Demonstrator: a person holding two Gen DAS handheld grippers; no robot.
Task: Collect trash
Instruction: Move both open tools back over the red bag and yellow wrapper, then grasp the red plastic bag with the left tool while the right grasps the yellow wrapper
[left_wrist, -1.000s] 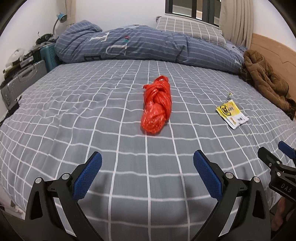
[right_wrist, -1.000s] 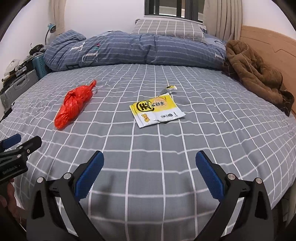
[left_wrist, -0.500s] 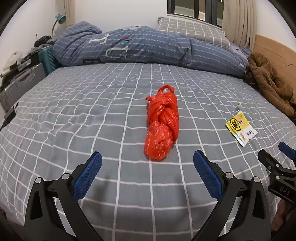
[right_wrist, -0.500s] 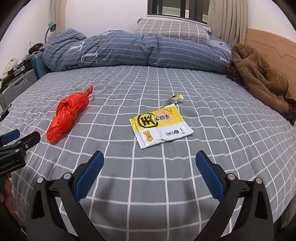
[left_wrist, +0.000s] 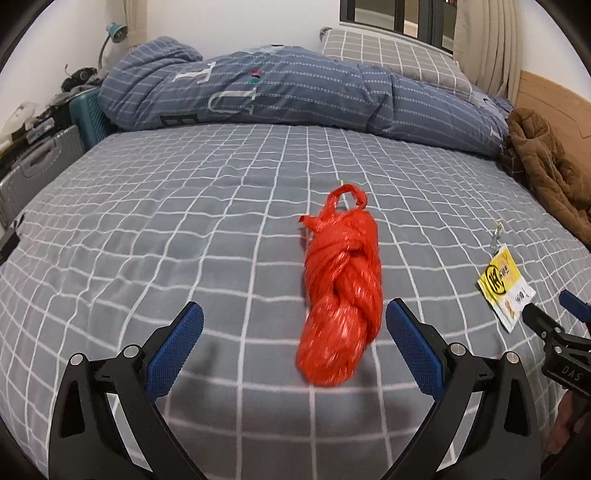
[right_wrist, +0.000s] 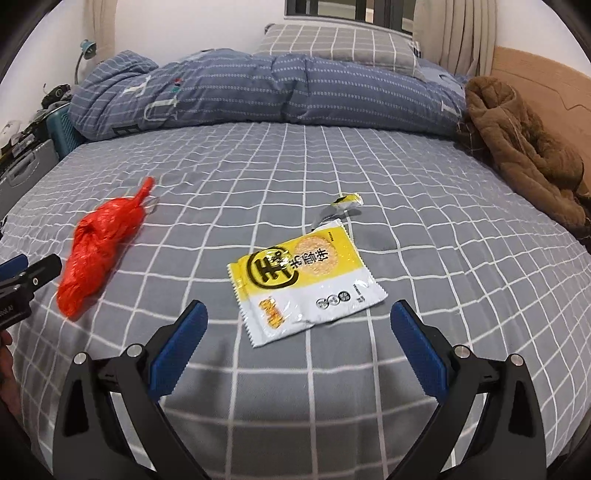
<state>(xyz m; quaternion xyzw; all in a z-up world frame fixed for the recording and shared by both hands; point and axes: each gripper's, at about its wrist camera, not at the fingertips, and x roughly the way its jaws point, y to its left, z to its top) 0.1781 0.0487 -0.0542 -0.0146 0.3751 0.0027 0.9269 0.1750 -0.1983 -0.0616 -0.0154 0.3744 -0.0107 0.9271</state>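
Twisted red plastic bag (left_wrist: 341, 291) lies on grey checked bed sheet (left_wrist: 147, 236), centre-right of left wrist frame, long axis running up-frame away from camera, loop handles at far end. Left gripper (left_wrist: 293, 332) nearest: jaws spread wide, near end of bag between blue pads, offset toward right pad, not visibly touching. Bag crinkled, glossy, knotted.

Flat yellow-white snack wrapper (right_wrist: 304, 282) lies centre of right wrist frame, just ahead of right gripper (right_wrist: 299, 332), jaws spread, empty. Small torn wrapper strip (right_wrist: 341, 205) beyond it.

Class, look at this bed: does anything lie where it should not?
Yes. A knotted red plastic bag, an empty yellow snack wrapper and its torn-off strip lie loose on the grey checked sheet. A brown jacket sits crumpled by the headboard.
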